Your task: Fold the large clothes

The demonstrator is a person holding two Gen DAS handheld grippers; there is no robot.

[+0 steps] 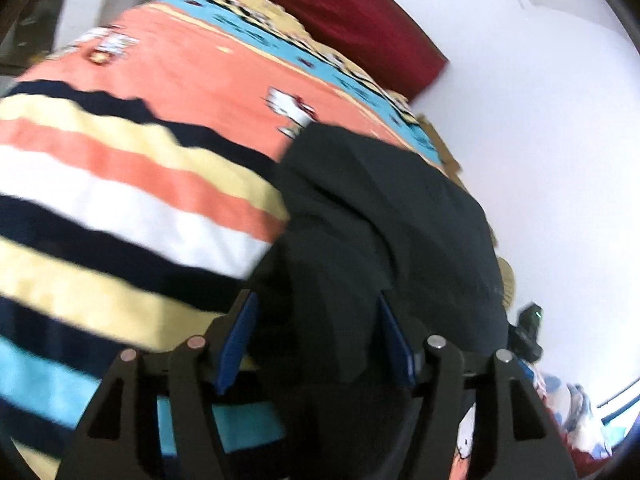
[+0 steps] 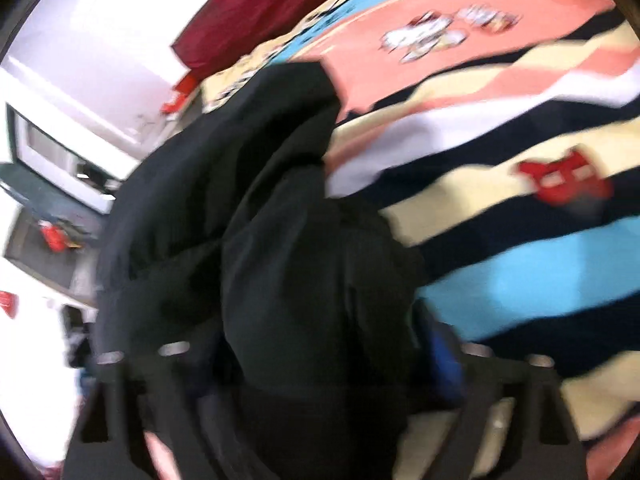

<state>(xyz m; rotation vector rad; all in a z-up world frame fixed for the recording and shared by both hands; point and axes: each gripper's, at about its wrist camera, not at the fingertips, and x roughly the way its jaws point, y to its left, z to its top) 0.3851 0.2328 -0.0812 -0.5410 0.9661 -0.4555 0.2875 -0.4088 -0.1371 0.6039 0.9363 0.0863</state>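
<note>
A large black garment lies bunched on a bed, over a striped blanket. In the left wrist view my left gripper stands open right over the near end of the garment. Its blue pads are wide apart, with loose black cloth in the gap. The right wrist view is blurred. There the black garment fills the middle and drapes over my right gripper. That gripper's jaws stand wide. One blue pad shows on the right and the other is hidden by cloth.
The blanket has navy, cream, coral, white and blue stripes, with a cartoon-print coral sheet beyond it. A dark red cushion lies at the far bed edge against a white wall. A small black device with a green light sits at the right.
</note>
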